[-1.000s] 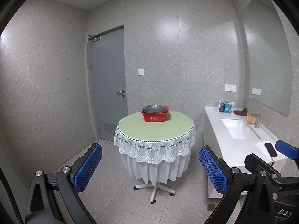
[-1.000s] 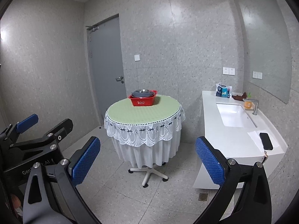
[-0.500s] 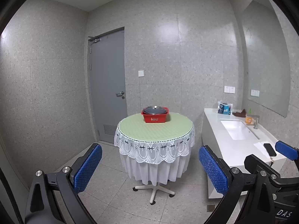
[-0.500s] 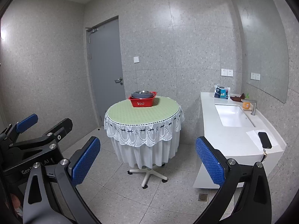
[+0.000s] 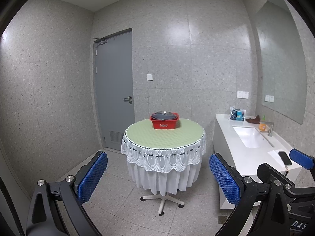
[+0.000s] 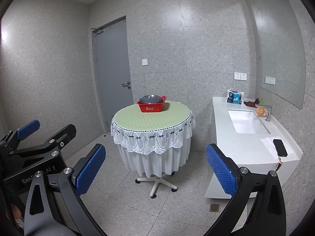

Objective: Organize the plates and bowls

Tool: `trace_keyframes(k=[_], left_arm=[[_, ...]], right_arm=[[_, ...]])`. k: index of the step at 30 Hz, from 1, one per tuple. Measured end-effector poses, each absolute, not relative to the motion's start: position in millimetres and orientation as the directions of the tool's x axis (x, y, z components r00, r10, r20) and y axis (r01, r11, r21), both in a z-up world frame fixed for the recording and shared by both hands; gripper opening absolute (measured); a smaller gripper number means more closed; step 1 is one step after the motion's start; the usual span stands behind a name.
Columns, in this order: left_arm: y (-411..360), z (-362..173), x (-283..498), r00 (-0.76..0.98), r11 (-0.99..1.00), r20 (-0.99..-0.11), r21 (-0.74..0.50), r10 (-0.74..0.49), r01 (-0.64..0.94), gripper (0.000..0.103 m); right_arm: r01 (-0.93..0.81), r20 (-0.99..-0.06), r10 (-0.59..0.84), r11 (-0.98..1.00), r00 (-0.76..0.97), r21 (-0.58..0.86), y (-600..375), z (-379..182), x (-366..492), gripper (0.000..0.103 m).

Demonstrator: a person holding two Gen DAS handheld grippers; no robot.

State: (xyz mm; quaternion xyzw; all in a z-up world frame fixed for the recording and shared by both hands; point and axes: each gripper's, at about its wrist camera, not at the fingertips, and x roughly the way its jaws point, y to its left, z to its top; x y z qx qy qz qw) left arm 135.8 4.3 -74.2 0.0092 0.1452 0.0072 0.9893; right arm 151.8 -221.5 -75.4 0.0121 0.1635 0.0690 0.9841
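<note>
- Plates and bowls (image 5: pixel 163 115) sit stacked inside a red basin (image 5: pixel 165 123) at the far side of the round table (image 5: pixel 165 137); from this far off only grey rims and one shiny metal one show, so their number and kinds cannot be told.
- Beyond the table stands a grey door (image 5: pixel 115 90); to the table's right runs a white counter (image 5: pixel 242 153) with a sink (image 5: pixel 249 136), a dark phone (image 5: pixel 284 158) on paper, and small packets at its far end.
- Left gripper (image 5: pixel 158 177) and right gripper (image 6: pixel 155 169) both hang well short of the table with their blue pads spread wide and nothing between them.
- By my reading the work has not begun: this is the approach, and the next move calls for closing on the table until the basin is within reach, then picking one rim to take first.
- Hidden: the basin's inside, whatever lies under the top dish, and the table's legs behind the lace skirt. Each gripper's body is cut off by the frame edge.
</note>
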Motion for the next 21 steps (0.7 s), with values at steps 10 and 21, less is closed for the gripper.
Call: trace_keyframes(k=[10, 21], left_arm=[[-1.7, -77.5, 138.0, 0.958, 1.0, -0.287, 0.019, 0.022, -0.017, 0.102], [-9.4, -78.3, 146.1, 0.957, 1.0, -0.288, 0.017, 0.022, -0.018, 0.102]], right_arm=[[-0.134, -0.324, 0.142, 0.99, 0.935, 0.047, -222.9, -75.6, 153.7, 0.103], [-0.135, -0.333, 0.143, 0.99, 0.932, 0.045, -223.9, -74.3, 163.2, 0.103]])
